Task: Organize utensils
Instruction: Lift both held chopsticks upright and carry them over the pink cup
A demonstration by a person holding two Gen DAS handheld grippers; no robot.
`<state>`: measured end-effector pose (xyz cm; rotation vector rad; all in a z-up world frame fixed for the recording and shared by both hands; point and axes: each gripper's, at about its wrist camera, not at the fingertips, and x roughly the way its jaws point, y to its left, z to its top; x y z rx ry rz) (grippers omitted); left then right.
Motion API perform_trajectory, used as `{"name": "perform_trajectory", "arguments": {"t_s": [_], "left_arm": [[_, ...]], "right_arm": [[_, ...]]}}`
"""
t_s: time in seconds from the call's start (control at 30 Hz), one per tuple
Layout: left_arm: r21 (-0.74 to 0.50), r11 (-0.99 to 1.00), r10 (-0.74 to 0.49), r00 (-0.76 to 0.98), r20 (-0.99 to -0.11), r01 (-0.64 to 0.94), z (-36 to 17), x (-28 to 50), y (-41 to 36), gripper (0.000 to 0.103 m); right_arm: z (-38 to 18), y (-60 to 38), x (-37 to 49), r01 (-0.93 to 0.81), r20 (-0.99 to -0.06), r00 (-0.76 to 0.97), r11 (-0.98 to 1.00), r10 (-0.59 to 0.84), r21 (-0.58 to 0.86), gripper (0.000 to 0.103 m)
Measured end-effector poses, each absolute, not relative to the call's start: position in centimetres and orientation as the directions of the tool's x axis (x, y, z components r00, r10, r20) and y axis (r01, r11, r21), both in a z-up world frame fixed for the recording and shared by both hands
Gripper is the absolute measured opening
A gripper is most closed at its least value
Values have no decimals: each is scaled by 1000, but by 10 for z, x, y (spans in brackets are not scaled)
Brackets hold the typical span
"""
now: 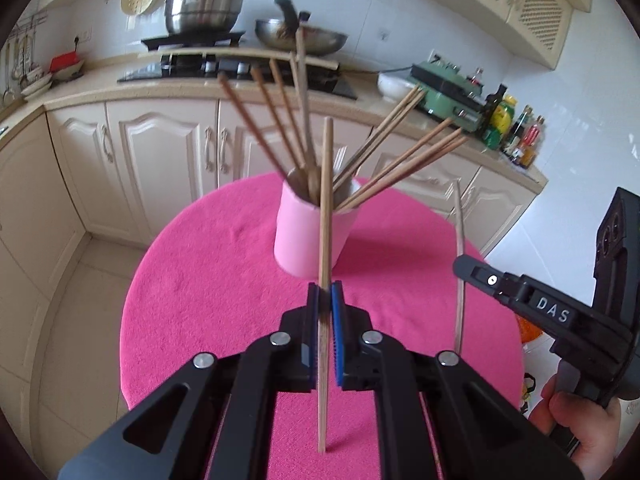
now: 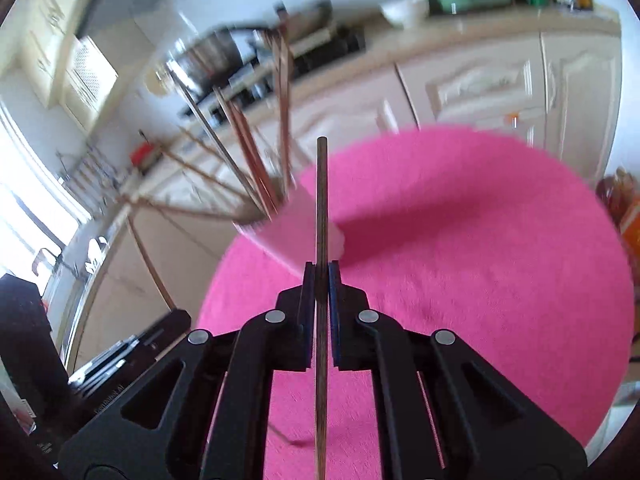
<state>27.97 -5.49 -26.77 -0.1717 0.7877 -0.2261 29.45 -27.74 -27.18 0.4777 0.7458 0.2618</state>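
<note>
A pink cup [image 1: 310, 236] stands on the pink round table [image 1: 208, 300] and holds several wooden chopsticks [image 1: 264, 120] fanned outward. My left gripper [image 1: 325, 300] is shut on a light wooden chopstick [image 1: 326, 208], held upright just in front of the cup. My right gripper [image 2: 321, 280] is shut on a darker chopstick [image 2: 322, 200], held upright to the right of the cup [image 2: 304, 236]; that view is motion-blurred. In the left wrist view the right gripper [image 1: 464, 266] and its chopstick [image 1: 460, 240] show at the right.
Cream kitchen cabinets [image 1: 160, 152] and a counter with a stove, a steel pot [image 1: 206, 8] and a wok [image 1: 300, 38] stand behind the table. A green appliance [image 1: 448, 88] and bottles [image 1: 516, 128] are on the counter at the right.
</note>
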Motion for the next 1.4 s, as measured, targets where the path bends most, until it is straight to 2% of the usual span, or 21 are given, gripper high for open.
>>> {"name": "perform_trajectory", "arguments": {"t_s": [0.13, 0.23, 0.33, 0.47, 0.87, 1.4], "left_arm": [[-235, 959, -274, 731, -625, 159, -243, 274, -55, 6], [-237, 958, -271, 772, -576, 160, -222, 274, -52, 6], [-238, 958, -268, 810, -522, 163, -203, 278, -46, 6], [-261, 953, -263, 844, -467, 152, -185, 290, -37, 6], [-306, 945, -228, 906, -358, 117, -171, 339, -28, 6], [-268, 957, -208, 903, -375, 109, -201, 377, -34, 6]], "right_arm": [[-238, -290, 294, -110, -461, 800, 849, 384, 516, 7], [-206, -289, 283, -181, -319, 868, 841, 380, 511, 7], [-185, -285, 285, -232, -227, 896, 839, 381, 491, 7], [-169, -274, 297, -287, -156, 906, 842, 394, 457, 7], [-177, -243, 350, -367, -42, 904, 821, 426, 438, 7], [-199, -233, 389, -344, 15, 932, 869, 363, 357, 7]]}}
